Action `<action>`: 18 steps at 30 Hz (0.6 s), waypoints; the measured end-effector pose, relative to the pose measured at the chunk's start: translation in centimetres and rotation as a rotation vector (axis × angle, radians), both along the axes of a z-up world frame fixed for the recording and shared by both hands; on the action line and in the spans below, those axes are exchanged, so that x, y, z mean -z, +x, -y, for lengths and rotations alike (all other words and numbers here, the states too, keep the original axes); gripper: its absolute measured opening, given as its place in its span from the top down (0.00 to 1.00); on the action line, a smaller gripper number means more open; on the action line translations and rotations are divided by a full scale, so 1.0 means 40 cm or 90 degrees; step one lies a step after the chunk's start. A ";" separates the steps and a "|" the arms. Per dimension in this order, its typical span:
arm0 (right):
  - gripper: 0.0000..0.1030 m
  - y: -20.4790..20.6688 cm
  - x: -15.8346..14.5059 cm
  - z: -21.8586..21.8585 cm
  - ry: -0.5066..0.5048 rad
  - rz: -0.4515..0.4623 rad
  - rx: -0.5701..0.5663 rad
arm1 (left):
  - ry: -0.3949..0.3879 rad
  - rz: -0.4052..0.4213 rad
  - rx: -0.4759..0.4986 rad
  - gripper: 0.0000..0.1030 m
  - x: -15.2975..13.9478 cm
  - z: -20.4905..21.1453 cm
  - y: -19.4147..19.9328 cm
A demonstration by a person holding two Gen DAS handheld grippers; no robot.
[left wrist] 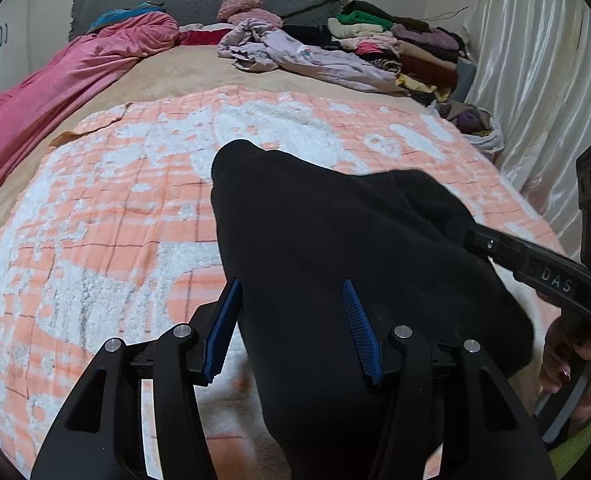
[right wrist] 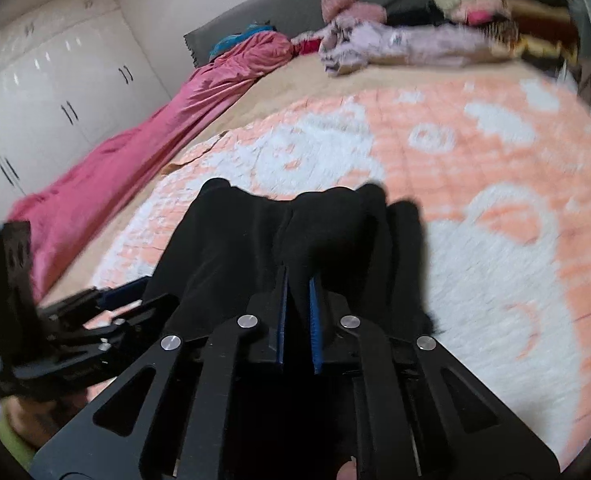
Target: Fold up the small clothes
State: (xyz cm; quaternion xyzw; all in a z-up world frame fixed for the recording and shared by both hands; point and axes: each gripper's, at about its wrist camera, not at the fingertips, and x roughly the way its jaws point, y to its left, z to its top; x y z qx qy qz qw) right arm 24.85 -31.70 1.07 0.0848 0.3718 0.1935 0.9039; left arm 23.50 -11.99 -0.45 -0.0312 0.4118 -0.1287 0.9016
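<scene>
Spread over the bed (left wrist: pixel 167 76), a peach-and-white blanket (left wrist: pixel 95 216) carries the black garment (left wrist: pixel 315 240). Left gripper (left wrist: pixel 291 320) fingers stand half open astride its near end, apparently unclamped; right gripper (right wrist: pixel 297 304) fingers pinch a fold. Probably mid-fold: next, carry that fold across. Beyond, stacked clothes (left wrist: pixel 395 40).

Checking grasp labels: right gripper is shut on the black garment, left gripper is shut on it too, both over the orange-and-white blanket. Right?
Not quite. In the left wrist view the left gripper stands open, its pads astride the black garment. The right gripper is shut on it, over the orange-and-white blanket.
</scene>
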 end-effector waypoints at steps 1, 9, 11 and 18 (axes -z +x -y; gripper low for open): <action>0.97 -0.003 -0.006 0.008 -0.004 0.005 0.002 | -0.009 0.000 0.007 0.48 -0.006 0.003 -0.003; 0.95 0.055 0.104 0.042 -0.054 -0.039 0.049 | 0.017 -0.003 0.030 0.40 0.017 0.063 0.004; 0.94 0.053 0.099 0.044 -0.047 -0.038 0.042 | 0.019 -0.004 0.027 0.39 0.022 0.064 0.009; 0.73 -0.002 0.030 0.135 0.087 -0.054 0.034 | -0.015 -0.015 0.019 0.36 0.026 0.031 0.015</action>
